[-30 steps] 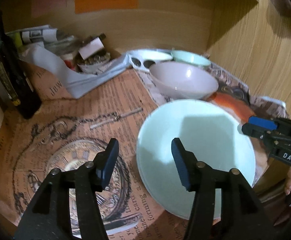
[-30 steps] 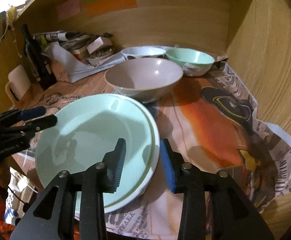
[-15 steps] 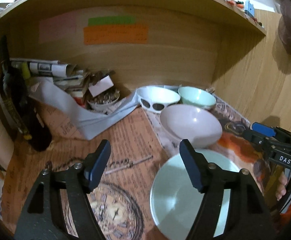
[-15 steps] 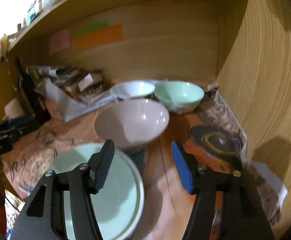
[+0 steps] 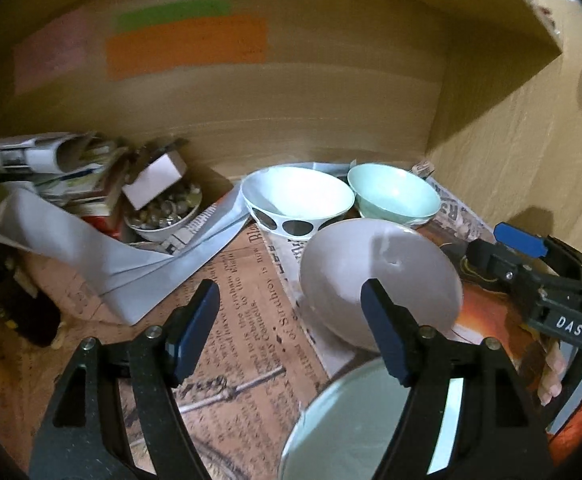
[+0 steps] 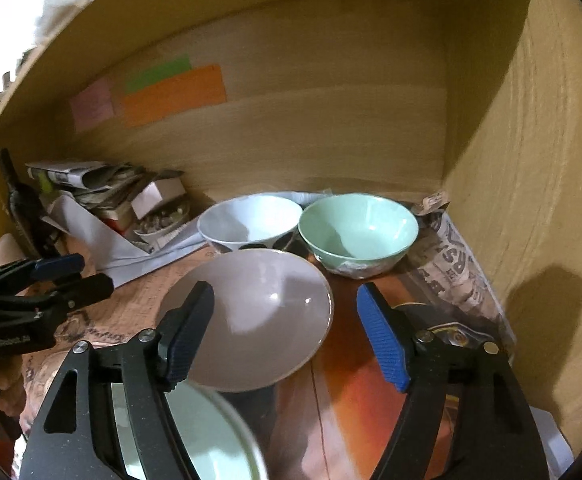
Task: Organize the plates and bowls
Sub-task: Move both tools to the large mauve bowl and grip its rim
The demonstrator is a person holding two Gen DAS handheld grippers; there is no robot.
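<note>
Grey bowl [image 6: 251,316] lay straight ahead of the right gripper [image 6: 287,328], whose empty jaws were opening; the left gripper [image 5: 291,320], wide and empty, sat left of it.

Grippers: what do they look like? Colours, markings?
Both are black plastic with triangular cut-out arms and silver pivot screws. The left gripper has dark navy ribbed pads; the right gripper has one dark and one brighter blue pad. White lettering: "DAS" on the right, a blurred label on the left. No cables or sleeves visible.
</note>
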